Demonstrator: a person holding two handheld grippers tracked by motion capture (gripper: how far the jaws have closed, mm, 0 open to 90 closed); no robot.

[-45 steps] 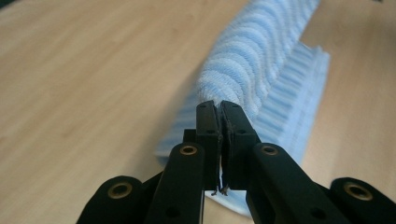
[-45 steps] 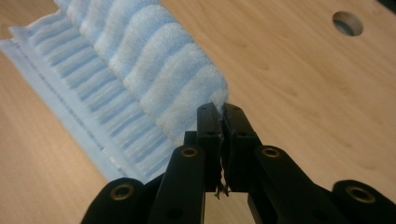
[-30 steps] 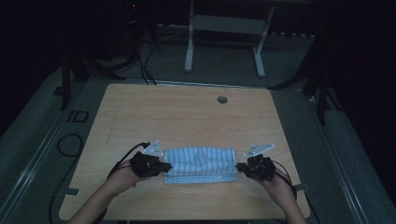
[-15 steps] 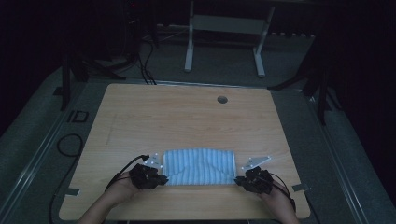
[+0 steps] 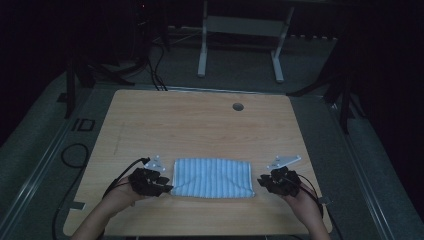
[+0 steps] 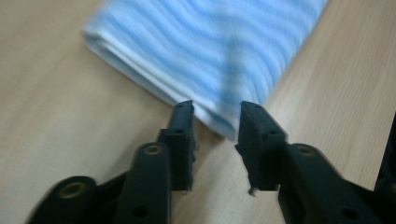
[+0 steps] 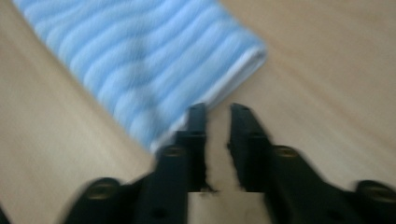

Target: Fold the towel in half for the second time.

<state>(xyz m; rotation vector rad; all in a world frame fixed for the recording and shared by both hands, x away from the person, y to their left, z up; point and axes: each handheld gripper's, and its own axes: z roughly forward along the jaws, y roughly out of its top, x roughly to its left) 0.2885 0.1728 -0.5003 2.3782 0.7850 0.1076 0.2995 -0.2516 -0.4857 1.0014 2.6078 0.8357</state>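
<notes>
I judge the folded blue-and-white striped cloth [image 5: 213,178] to be light, soft and limp: it will sag and bunch if I lift it by one point, and the stacked layers at its folded ends could slip apart unless I pinch them all at once. It is not fragile, and the weave should give the pads enough grip. The best holds look like the two near corners, one per tool, taken deep enough to catch every layer.

The cloth lies flat on the tabletop [image 5: 200,125], close to its near edge and roughly midway between the left and right edges, long side parallel to that near edge.

My left gripper [image 5: 162,187] sits at the cloth's left end, by the near-left corner. In the left gripper view its jaws stand spread, and the corner of the cloth [image 6: 210,60] reaches just into the gap between them; nothing is pinched.

My right gripper [image 5: 264,181] sits just beside the right end, slightly apart from it in the high view. In the right gripper view the jaws are parted by a narrow gap, with the cloth's edge [image 7: 149,65] just beside the left-hand jaw, outside the gap. That picture is blurred, so I cannot tell whether they touch.
</notes>
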